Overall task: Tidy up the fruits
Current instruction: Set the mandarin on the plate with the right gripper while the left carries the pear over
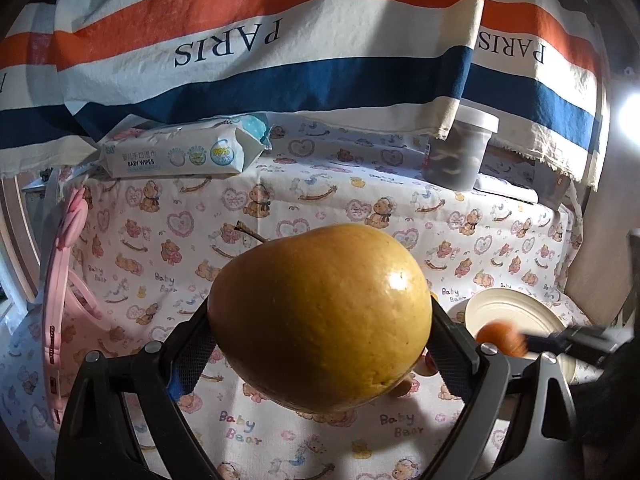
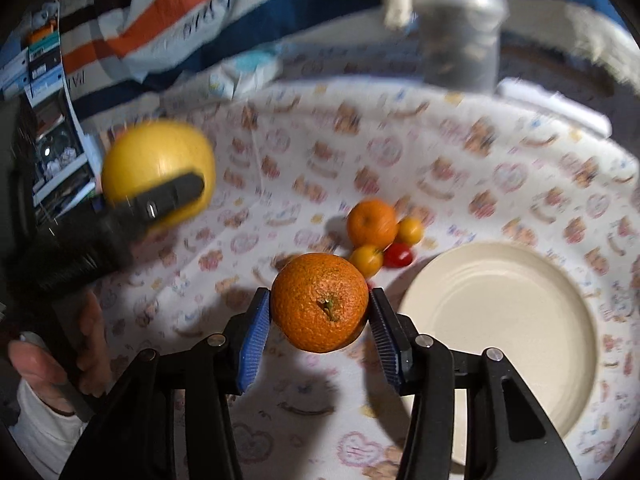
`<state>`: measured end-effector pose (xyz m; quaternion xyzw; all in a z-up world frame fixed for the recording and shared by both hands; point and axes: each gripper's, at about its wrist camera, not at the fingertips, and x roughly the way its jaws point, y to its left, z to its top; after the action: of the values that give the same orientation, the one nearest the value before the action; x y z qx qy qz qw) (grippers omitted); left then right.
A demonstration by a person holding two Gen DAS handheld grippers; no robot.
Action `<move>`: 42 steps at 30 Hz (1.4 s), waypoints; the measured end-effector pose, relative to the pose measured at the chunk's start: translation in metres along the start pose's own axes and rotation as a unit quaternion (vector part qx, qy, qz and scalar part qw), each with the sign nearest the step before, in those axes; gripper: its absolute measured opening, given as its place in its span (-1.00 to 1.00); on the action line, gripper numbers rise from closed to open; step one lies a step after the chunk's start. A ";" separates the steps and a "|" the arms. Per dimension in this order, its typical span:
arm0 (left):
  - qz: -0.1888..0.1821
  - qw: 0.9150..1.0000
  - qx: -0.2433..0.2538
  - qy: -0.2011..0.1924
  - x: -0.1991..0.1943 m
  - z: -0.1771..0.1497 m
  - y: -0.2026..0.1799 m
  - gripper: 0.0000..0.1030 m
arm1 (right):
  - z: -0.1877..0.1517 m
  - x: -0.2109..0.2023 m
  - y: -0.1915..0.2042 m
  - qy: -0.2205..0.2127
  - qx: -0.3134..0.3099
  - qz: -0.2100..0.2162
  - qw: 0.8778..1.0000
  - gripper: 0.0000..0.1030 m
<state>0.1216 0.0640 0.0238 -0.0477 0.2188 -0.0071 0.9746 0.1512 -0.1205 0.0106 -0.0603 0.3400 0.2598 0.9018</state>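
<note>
Two grippers, two fruits, both off the cloth. The left gripper has its fingers clamped on either side of a big yellow pear, stem pointing up and to the left, held above the teddy-bear tablecloth. Over on the other side, the right gripper pinches a mandarin between its blue ribbed pads, stem end facing the camera, lifted over the cloth just left of the cream plate. That plate sits bare on the cloth.

Beyond the held mandarin, a small cluster lies on the cloth: a second mandarin, two yellow cherry tomatoes and a red cherry tomato, all touching or just beside one another, near the plate's far-left edge.

At the back, a pack of baby wipes lies under the striped cloth, with a lidded jar well apart to the right. A pink object hangs at the left edge; what it is cannot be told.
</note>
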 end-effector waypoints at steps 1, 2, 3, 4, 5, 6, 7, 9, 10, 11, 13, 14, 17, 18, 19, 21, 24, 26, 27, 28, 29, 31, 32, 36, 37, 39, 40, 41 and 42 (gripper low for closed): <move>0.000 1.000 0.002 -0.001 0.000 0.000 -0.001 0.82 | 0.001 -0.008 -0.005 -0.009 0.003 -0.006 1.000 -0.02; 0.000 1.000 0.004 -0.002 -0.001 -0.001 -0.002 0.82 | 0.002 -0.014 -0.010 -0.016 0.005 -0.011 1.000 -0.02; -0.001 1.000 0.006 -0.003 -0.002 -0.001 -0.003 0.82 | 0.003 -0.022 -0.018 -0.024 0.007 -0.019 0.999 -0.02; -0.002 1.000 0.007 -0.005 -0.003 -0.001 -0.004 0.82 | 0.003 -0.027 -0.023 -0.028 0.008 -0.024 0.999 -0.02; -0.002 1.000 0.011 -0.007 -0.003 -0.001 -0.005 0.82 | 0.002 -0.034 -0.032 -0.036 0.011 -0.036 0.999 -0.02; -0.002 1.000 0.017 -0.011 -0.005 -0.001 -0.008 0.82 | 0.002 -0.039 -0.040 -0.041 0.014 -0.046 0.998 -0.02; -0.002 1.000 0.023 -0.015 -0.006 -0.001 -0.010 0.82 | 0.001 -0.045 -0.049 -0.045 0.020 -0.053 0.997 -0.02; -0.002 0.999 0.037 -0.023 -0.010 -0.001 -0.017 0.82 | 0.000 -0.051 -0.064 -0.051 0.036 -0.059 0.996 -0.02; -0.002 0.999 0.043 -0.024 -0.011 -0.001 -0.021 0.82 | -0.001 -0.055 -0.075 -0.054 0.049 -0.064 0.995 -0.02; -0.006 0.999 0.045 -0.025 -0.012 -0.001 -0.024 0.82 | -0.002 -0.058 -0.083 -0.058 0.056 -0.068 0.994 -0.02; -0.013 0.999 0.042 -0.025 -0.012 0.001 -0.030 0.82 | -0.002 -0.064 -0.096 -0.066 0.064 -0.096 0.991 -0.02; -0.013 0.998 0.049 -0.024 -0.012 0.001 -0.035 0.82 | -0.003 -0.065 -0.101 -0.065 0.066 -0.111 0.990 -0.02; -0.013 0.997 0.071 -0.020 -0.011 0.003 -0.050 0.82 | -0.005 -0.060 -0.120 -0.042 0.089 -0.124 0.987 -0.02; -0.015 0.997 0.074 -0.018 -0.011 0.003 -0.054 0.82 | -0.006 -0.055 -0.129 -0.025 0.102 -0.124 0.987 -0.02; -0.022 0.997 0.074 -0.014 -0.011 0.005 -0.058 0.82 | -0.008 -0.052 -0.134 -0.017 0.108 -0.124 0.986 -0.02; -0.034 0.997 0.073 -0.009 -0.011 0.009 -0.066 0.82 | -0.013 -0.046 -0.145 0.003 0.121 -0.124 0.985 -0.02; -0.037 0.996 0.086 -0.012 -0.010 0.016 -0.083 0.82 | -0.018 -0.041 -0.148 0.023 0.122 -0.129 0.984 -0.02; -0.047 0.995 0.091 -0.008 -0.005 0.021 -0.094 0.82 | -0.021 -0.041 -0.150 0.028 0.127 -0.127 0.983 -0.02; -0.055 0.994 0.090 -0.004 -0.001 0.023 -0.098 0.82 | -0.023 -0.040 -0.152 0.032 0.135 -0.124 0.983 -0.02; -0.065 0.994 0.087 0.002 0.004 0.025 -0.103 0.82 | -0.025 -0.038 -0.155 0.036 0.147 -0.124 0.981 -0.02; -0.072 0.994 0.087 0.004 0.008 0.027 -0.107 0.82 | -0.026 -0.037 -0.156 0.040 0.153 -0.126 0.979 -0.02; -0.075 0.992 0.101 0.002 0.018 0.027 -0.122 0.82 | -0.029 -0.033 -0.158 0.050 0.157 -0.132 0.978 -0.02; -0.076 0.991 0.107 0.001 0.022 0.027 -0.127 0.82 | -0.029 -0.032 -0.158 0.050 0.157 -0.136 0.977 -0.02; -0.108 0.989 0.100 0.019 0.038 0.025 -0.144 0.82 | -0.031 -0.025 -0.161 0.070 0.163 -0.150 0.973 -0.01; -0.113 0.989 0.096 0.024 0.040 0.025 -0.147 0.82 | -0.032 -0.022 -0.163 0.076 0.167 -0.147 0.972 -0.01; -0.109 0.989 0.100 0.023 0.044 0.022 -0.154 0.82 | -0.034 -0.018 -0.164 0.090 0.173 -0.139 0.971 -0.01; -0.104 0.989 0.104 0.022 0.046 0.021 -0.157 0.82 | -0.035 -0.016 -0.164 0.095 0.172 -0.140 0.970 -0.01; -0.101 0.989 0.107 0.023 0.047 0.021 -0.159 0.82 | -0.035 -0.014 -0.164 0.098 0.172 -0.142 0.970 -0.01; -0.101 0.989 0.109 0.025 0.050 0.021 -0.161 0.82 | -0.035 -0.013 -0.164 0.101 0.173 -0.143 0.969 -0.01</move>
<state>0.1766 -0.0960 0.0367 0.0368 0.2352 -0.1300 0.9625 0.2059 -0.2770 -0.0187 0.0226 0.4567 0.0585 0.8874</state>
